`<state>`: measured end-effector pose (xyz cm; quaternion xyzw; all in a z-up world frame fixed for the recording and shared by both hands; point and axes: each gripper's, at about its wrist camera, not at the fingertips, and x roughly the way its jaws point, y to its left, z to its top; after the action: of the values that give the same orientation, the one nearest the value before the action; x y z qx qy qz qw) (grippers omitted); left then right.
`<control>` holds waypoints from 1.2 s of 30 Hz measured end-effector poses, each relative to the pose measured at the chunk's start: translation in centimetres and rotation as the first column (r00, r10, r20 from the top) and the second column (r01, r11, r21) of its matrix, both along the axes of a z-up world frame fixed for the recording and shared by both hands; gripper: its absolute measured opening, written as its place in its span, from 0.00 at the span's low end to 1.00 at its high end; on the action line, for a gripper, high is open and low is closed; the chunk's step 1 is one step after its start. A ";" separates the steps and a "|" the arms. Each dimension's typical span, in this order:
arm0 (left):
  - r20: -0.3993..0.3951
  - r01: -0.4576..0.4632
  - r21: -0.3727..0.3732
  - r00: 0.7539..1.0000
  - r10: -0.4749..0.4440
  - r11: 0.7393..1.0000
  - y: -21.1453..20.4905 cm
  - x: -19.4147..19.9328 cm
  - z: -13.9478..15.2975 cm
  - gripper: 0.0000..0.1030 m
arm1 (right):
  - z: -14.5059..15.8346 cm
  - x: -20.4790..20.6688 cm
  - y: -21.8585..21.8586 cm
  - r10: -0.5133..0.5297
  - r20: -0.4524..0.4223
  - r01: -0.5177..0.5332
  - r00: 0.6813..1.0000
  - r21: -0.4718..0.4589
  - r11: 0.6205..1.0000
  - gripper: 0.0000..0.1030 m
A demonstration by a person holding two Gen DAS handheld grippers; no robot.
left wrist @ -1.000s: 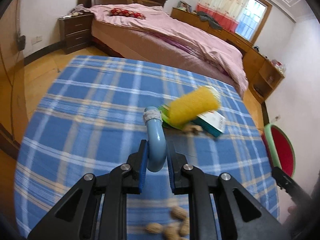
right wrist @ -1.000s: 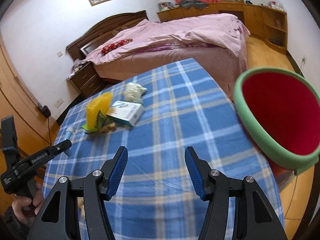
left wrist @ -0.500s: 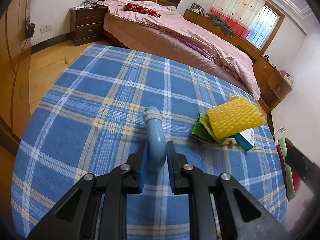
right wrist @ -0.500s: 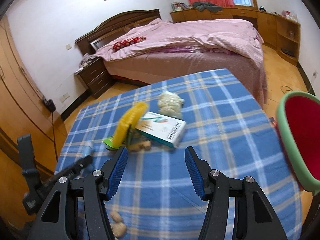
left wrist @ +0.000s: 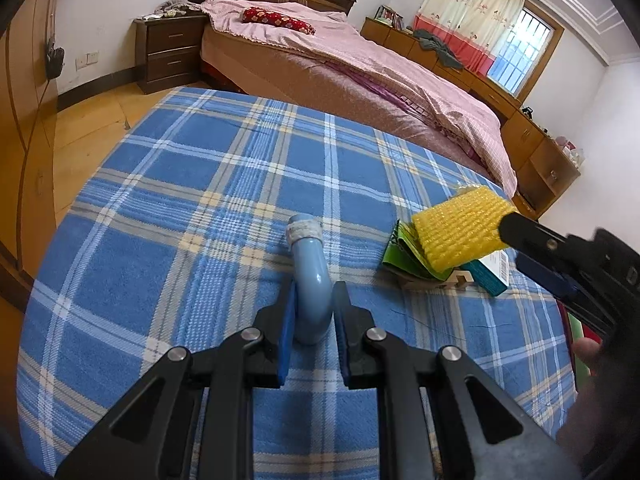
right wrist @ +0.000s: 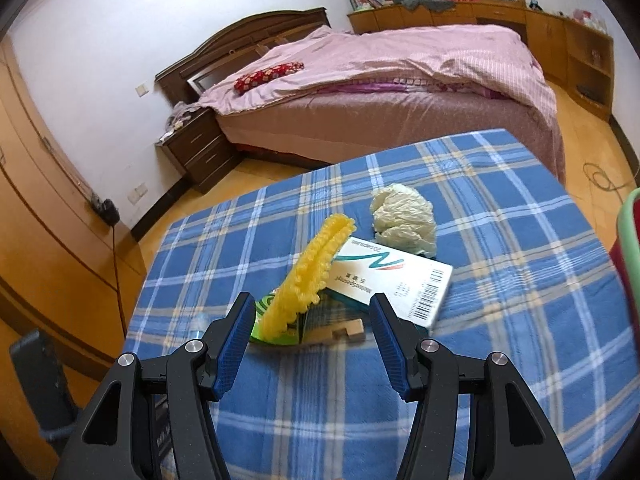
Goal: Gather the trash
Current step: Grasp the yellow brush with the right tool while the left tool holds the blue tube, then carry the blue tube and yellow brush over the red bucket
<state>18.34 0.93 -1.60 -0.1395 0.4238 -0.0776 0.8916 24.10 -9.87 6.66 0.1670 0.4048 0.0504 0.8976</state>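
Gripping: the left hand-held gripper [left wrist: 314, 316] is clamping a curved light-blue pipe piece [left wrist: 310, 280] between its blue pads, the pipe's taped end pointing away over the cloth.
Right hand-held gripper [right wrist: 312, 340]: it is standing open with nothing between the pads, hanging just above the near edge of the trash pile; in the left wrist view its black body is showing at the right edge, next to the yellow piece.
Desk [left wrist: 168, 216]: it is wearing a blue plaid cloth and carrying all the loose trash.
Yellow bumpy sponge-like piece [right wrist: 308, 272]: it is leaning tilted on a green wrapper [right wrist: 262, 312], touching the box beside it.
Medicine box [right wrist: 396, 284]: white and teal with a barcode, it is lying flat just right of the yellow piece, partly over the wrapper's edge.
Small wooden block [right wrist: 348, 330]: it is lying at the front of the pile, touching the wrapper, roughly between the open pads as seen from the right wrist.
Crumpled pale paper [right wrist: 404, 220]: it is sitting just behind the box, touching its far edge.
Bin [right wrist: 628, 248]: a green rim with a red inside is showing at the desk's right side, well apart from the pile.
Bed [left wrist: 360, 76]: it is standing beyond the desk under a pink cover.
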 end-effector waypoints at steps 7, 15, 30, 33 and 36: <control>0.000 0.000 0.000 1.000 0.000 1.000 0.0 0.0 0.0 0.17 | -0.4 0.5 0.3 0.012 0.000 -0.012 1.000 -0.007 1.000 0.10; 0.000 0.000 0.001 1.000 0.000 1.000 0.0 0.0 0.0 0.17 | 1.7 -2.0 -0.3 0.040 0.105 -0.041 0.994 0.014 0.999 0.09; 0.046 0.021 0.019 0.999 -0.021 1.000 -1.0 -1.4 1.9 0.17 | 5.2 -9.8 -4.4 -0.025 0.219 0.028 0.975 -0.013 1.000 0.09; 0.055 0.045 0.012 0.997 -0.045 0.999 -1.7 -2.1 2.7 0.17 | 5.3 -11.5 -5.9 -0.059 0.225 0.064 0.973 -0.016 0.998 0.09; 0.058 0.085 0.002 0.995 -0.085 0.996 -3.0 -3.0 3.7 0.17 | 5.3 -13.2 -7.5 -0.096 0.228 0.104 0.969 -0.021 0.994 0.09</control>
<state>15.33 -2.09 2.06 -0.1194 0.4032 -0.1198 0.8993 10.91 -17.34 11.98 0.1656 0.2914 0.0172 0.9420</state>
